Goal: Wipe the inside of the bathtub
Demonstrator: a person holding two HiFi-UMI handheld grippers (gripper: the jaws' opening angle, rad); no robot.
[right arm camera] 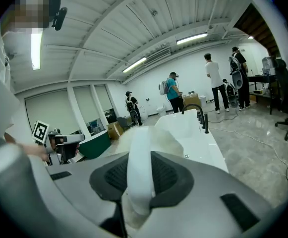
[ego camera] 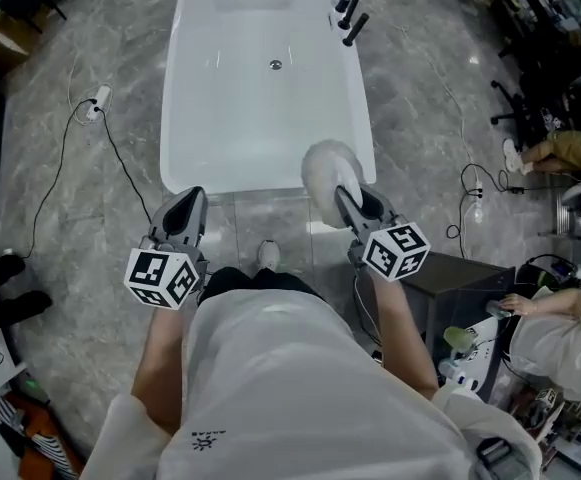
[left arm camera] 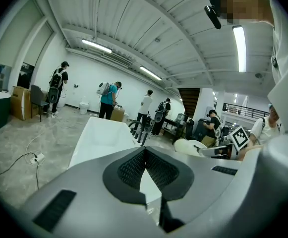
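The white bathtub (ego camera: pixel 266 88) lies ahead of me, dry-looking, with a drain (ego camera: pixel 276 64) in its floor and a black faucet (ego camera: pixel 342 6) on its far right rim. My right gripper (ego camera: pixel 342 194) is shut on the white handle (right arm camera: pixel 139 167) of a fluffy white wiping pad (ego camera: pixel 328 171), held over the tub's near right corner. My left gripper (ego camera: pixel 191 198) hangs just short of the tub's near left rim, shut with nothing in it. In the left gripper view its pads (left arm camera: pixel 158 170) meet at the tip, with the bathtub (left arm camera: pixel 101 133) beyond.
A power strip (ego camera: pixel 98 101) and black cables (ego camera: pixel 120 163) trail over the marble floor left of the tub. More cables (ego camera: pixel 470 193), a dark box (ego camera: pixel 455 288) and seated people (ego camera: pixel 560 333) are on the right. Several people (left arm camera: pixel 109 99) stand at the far end of the hall.
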